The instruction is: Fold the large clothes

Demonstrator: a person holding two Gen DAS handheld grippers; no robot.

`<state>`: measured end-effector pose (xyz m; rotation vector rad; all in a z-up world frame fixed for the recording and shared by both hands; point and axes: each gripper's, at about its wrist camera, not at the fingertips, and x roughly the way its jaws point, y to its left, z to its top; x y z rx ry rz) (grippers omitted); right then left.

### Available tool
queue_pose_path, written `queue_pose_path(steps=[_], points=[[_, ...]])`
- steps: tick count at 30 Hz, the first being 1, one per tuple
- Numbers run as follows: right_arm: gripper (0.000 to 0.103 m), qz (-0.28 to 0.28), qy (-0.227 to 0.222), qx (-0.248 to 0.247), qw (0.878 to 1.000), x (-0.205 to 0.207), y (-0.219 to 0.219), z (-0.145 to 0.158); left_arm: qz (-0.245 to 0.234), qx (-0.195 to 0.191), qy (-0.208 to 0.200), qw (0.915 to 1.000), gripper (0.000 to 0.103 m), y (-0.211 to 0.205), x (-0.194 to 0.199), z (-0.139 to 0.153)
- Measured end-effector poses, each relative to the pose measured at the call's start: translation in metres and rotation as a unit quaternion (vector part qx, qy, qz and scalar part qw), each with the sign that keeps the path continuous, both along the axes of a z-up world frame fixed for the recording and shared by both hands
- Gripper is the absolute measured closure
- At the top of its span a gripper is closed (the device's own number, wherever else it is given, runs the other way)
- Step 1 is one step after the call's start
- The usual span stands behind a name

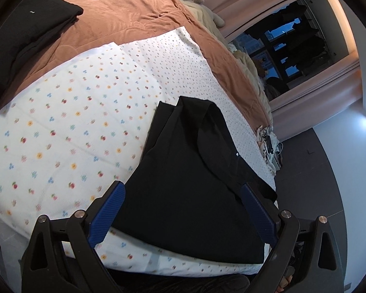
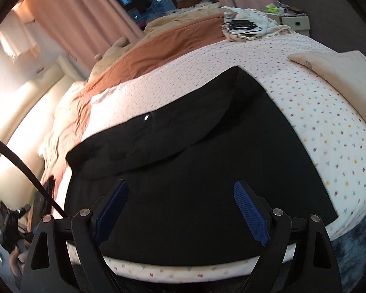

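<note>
- Right now your left gripper (image 1: 181,190) hangs with its blue fingers spread wide and nothing between them — the black garment (image 1: 190,171) lies on the bed beneath and ahead of it, not pinched.
- Your right gripper (image 2: 180,190) is the same: wide apart, empty, poised over the near part of the black garment (image 2: 195,171).
- Outward from both tools, the garment runs away from you across the flowered sheet (image 1: 61,127). Its long axis points from the near edge of the bed toward the far side, so it lies lengthwise ahead of the fingers, not across them.
- The near hem sits just inside the bed's front edge, under both grippers; that is the part closest to you and, I judge, the natural place to take hold.
- A folded-over flap — it looks like a sleeve or collar piece with a small pale button on it — lies across the upper part, slanting toward the side with the brown blanket (image 2: 163,46).
- Neither hand is clearly nearer; each seems to sit over its own near corner. A lengthwise fold would likely call for both to grip the hem and carry it toward the far end.
- Farther off, a dark folded pile (image 1: 24,31) rests on the brown blanket (image 1: 124,12), well apart from the garment, and a beige pillow (image 2: 336,66) lies beyond the sheet's right side.
</note>
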<state>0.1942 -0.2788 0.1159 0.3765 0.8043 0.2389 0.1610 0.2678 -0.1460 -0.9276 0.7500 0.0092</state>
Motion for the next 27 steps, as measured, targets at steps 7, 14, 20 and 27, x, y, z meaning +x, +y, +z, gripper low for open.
queue_pose_path(steps=[7, 14, 20, 27], points=[[0.016, 0.039, 0.002, -0.04, 0.998, -0.024, 0.043, -0.004, -0.014, 0.007, 0.01, 0.9998, 0.006, -0.011, -0.023, -0.014], [0.031, 0.067, -0.008, -0.089, 0.994, -0.031, 0.081, -0.013, -0.019, 0.015, 0.025, 0.9994, 0.02, -0.017, -0.029, -0.037], [0.038, 0.113, 0.038, -0.119, 0.986, -0.001, 0.111, -0.044, -0.012, 0.014, 0.052, 0.9985, 0.03, -0.014, -0.023, -0.062], [0.062, 0.119, 0.071, -0.171, 0.975, 0.055, 0.131, -0.069, 0.002, 0.022, 0.07, 0.9973, 0.032, -0.009, -0.012, -0.072]])
